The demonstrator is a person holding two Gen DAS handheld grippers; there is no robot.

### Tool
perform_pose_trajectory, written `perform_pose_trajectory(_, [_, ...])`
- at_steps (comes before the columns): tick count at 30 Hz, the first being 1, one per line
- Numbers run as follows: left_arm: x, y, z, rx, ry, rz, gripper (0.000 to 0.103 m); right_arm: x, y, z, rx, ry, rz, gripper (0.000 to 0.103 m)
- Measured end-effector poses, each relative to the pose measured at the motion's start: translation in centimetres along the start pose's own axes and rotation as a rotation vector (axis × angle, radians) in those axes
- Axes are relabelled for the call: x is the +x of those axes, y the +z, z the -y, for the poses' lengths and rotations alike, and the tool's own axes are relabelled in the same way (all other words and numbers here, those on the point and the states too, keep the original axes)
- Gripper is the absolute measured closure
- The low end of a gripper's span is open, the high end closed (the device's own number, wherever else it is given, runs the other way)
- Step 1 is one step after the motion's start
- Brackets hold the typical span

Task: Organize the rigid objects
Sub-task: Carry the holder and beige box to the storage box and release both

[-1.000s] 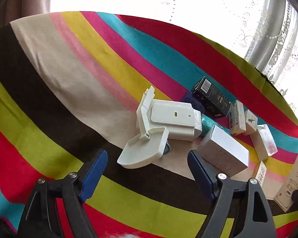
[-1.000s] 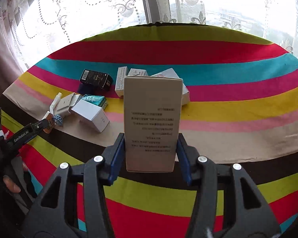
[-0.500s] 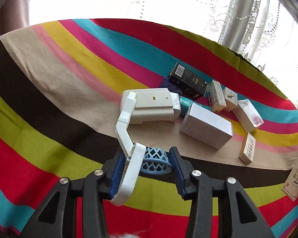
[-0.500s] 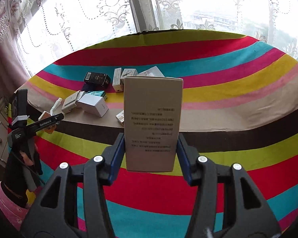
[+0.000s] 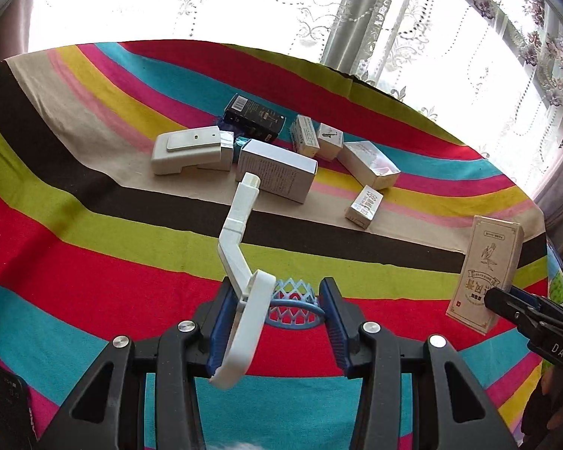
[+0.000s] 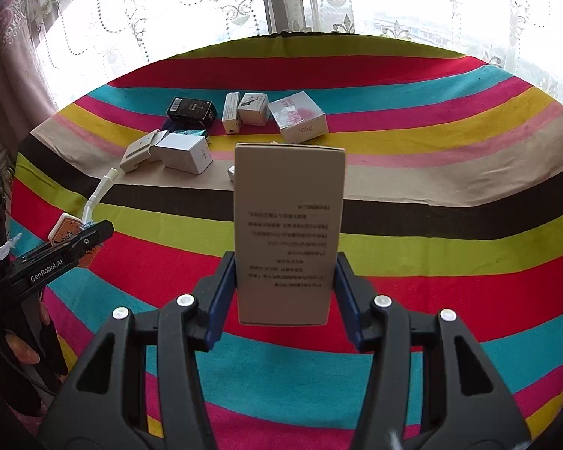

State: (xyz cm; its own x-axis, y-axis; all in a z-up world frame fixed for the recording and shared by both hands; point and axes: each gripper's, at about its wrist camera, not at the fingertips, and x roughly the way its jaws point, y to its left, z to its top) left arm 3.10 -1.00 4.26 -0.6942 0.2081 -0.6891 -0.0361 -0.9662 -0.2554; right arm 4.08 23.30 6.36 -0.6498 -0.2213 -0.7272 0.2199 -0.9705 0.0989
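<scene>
Both grippers tilt down over the striped cloth (image 5: pixel 94 270). The left gripper (image 5: pixel 277 322) is clamped on a white folding stand (image 5: pixel 240 262) with a blue lattice ring (image 5: pixel 294 302), whose arm juts ahead from between the pads. The right gripper (image 6: pixel 285 292) pinches a tall beige box (image 6: pixel 289 225) upright between its fingers; the box cluster (image 6: pixel 244 120) lies well ahead of both.
</scene>
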Motion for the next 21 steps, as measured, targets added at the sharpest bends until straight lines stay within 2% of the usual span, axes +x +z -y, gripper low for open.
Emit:
perform_pose_trajectory(8, [-2.5,-1.7,3.0,0.06,-0.069,-0.003,0.057,-3.7,-1.7,-0.2,-0.017,-0.035,0.026,0.048])
perform_pose_trajectory(21, [-8.6,-1.9,7.0,0.143,-0.15,0.081,0.057,-12.3,-2.4,2.0,0.012,-0.122,0.157,0.048])
